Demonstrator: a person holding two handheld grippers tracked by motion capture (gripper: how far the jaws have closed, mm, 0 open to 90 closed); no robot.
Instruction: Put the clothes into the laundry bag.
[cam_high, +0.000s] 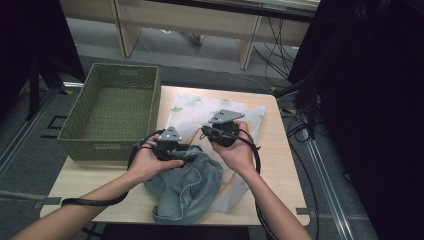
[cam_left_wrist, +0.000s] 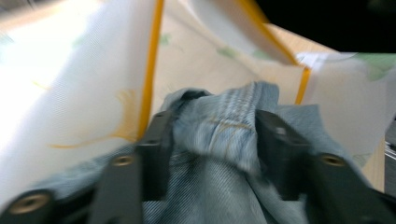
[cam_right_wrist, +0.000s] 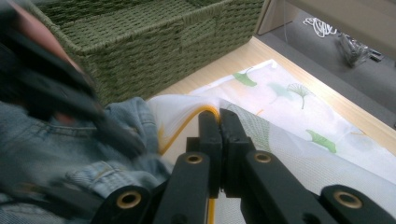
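Denim jeans (cam_high: 187, 187) bunched, lengthwise toward the person, between the left tool's (cam_high: 189, 154) parted jaws; right tool (cam_right_wrist: 219, 122) clamped on the mesh bag's (cam_right_wrist: 299, 154) rim.

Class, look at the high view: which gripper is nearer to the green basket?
Left. The left gripper sits just beside the basket, near its front right corner, over the jeans. The right gripper is farther off, over the white bag.

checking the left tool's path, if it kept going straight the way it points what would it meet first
Most likely the denim garment, already bunched between the left tool's jaws. Beyond it lies the white mesh bag; depth is unclear in the blur.
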